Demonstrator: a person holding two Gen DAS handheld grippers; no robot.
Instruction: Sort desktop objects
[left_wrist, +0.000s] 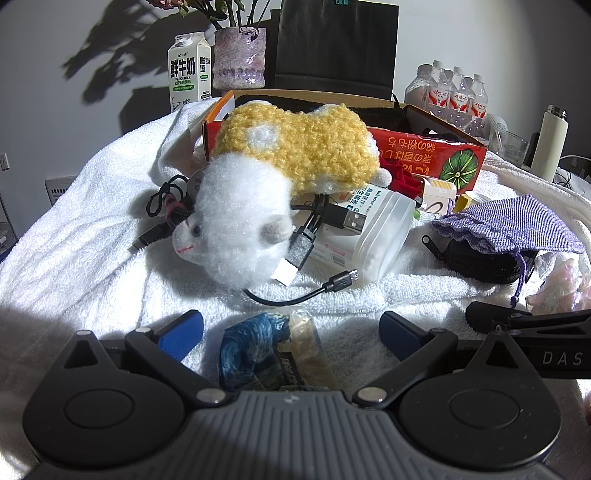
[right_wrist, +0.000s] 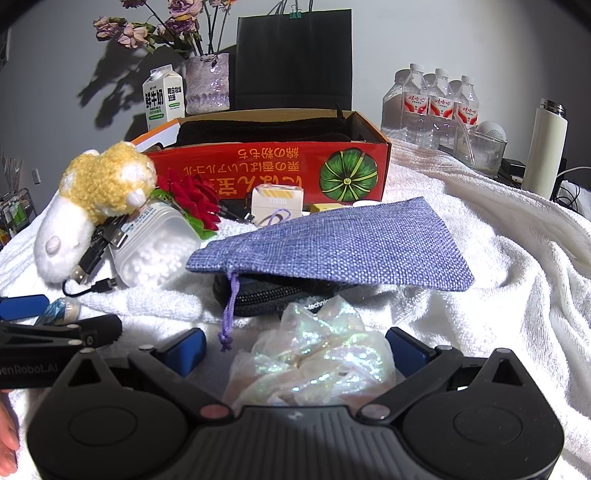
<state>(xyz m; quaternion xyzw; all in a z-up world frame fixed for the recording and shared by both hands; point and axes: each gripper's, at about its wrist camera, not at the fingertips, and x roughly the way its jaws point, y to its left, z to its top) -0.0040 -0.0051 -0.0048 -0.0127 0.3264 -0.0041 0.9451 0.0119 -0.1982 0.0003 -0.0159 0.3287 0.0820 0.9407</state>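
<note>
A white towel covers the desk, strewn with objects. My left gripper is open, its blue pads either side of a blue swirl-patterned packet without touching it. Ahead lies a yellow and white plush toy over black USB cables and a frosted plastic box. My right gripper is open around an iridescent crinkled bag. Just beyond it, a purple woven pouch rests on a black zip case. A red cardboard box stands behind.
At the back stand a milk carton, a vase of flowers, a black paper bag, several water bottles, a glass cup and a white flask. A red fabric rose and a small white box lie before the red box.
</note>
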